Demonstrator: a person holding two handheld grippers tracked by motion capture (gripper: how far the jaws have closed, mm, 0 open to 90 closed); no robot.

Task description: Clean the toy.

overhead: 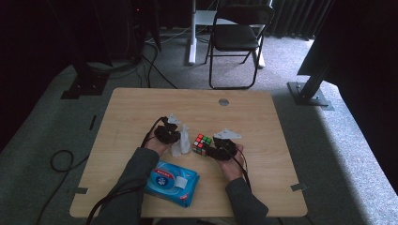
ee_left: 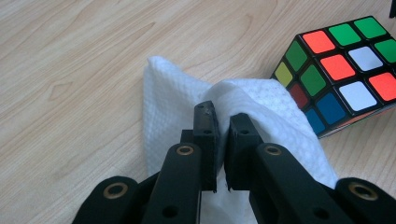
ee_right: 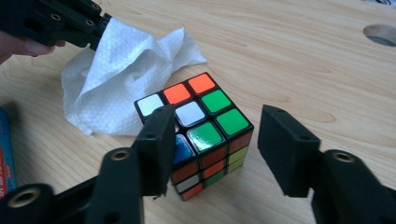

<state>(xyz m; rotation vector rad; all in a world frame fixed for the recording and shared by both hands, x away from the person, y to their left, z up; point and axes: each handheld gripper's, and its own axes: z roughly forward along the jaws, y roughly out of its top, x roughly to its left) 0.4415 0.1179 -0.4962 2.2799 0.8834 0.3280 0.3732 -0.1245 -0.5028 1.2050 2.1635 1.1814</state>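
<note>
In the high view, at the middle of the frame, the left gripper [overhead: 180,138] is seen clamped on a white wet wipe [overhead: 181,144], and the right gripper [overhead: 208,151] is seen just to the right of it, at a Rubik's cube [overhead: 201,144]; both stand on a light wooden table [overhead: 141,112], with the person's grey sleeves entering from the bottom edge.

In the left gripper view the jaws are shown closed to a narrow slit at the lower middle of the frame, and the wet wipe [ee_left: 187,93] is pinched between the pads [ee_left: 205,135]; the cloth is bunched up and spreads to both sides of the jaws, its lower edge resting on the table [ee_left: 70,56]; the Rubik's cube [ee_left: 343,74] is seen at the upper right of that frame, close beside the wipe.

In the right gripper view the right gripper [ee_right: 215,140] is shown with its jaws part open; the Rubik's cube [ee_right: 201,126] sits on the table between them, nearer the jaw at the left, which overlaps its near corner; whether that jaw touches the cube cannot be told; a clear gap is left to the jaw at the right; the cube is not gripped.

A blue pack of wet wipes [overhead: 171,182] lies at the lower left of the high view, partly under the left sleeve; a round hole [overhead: 224,101] is cut in the table's far side.
</note>
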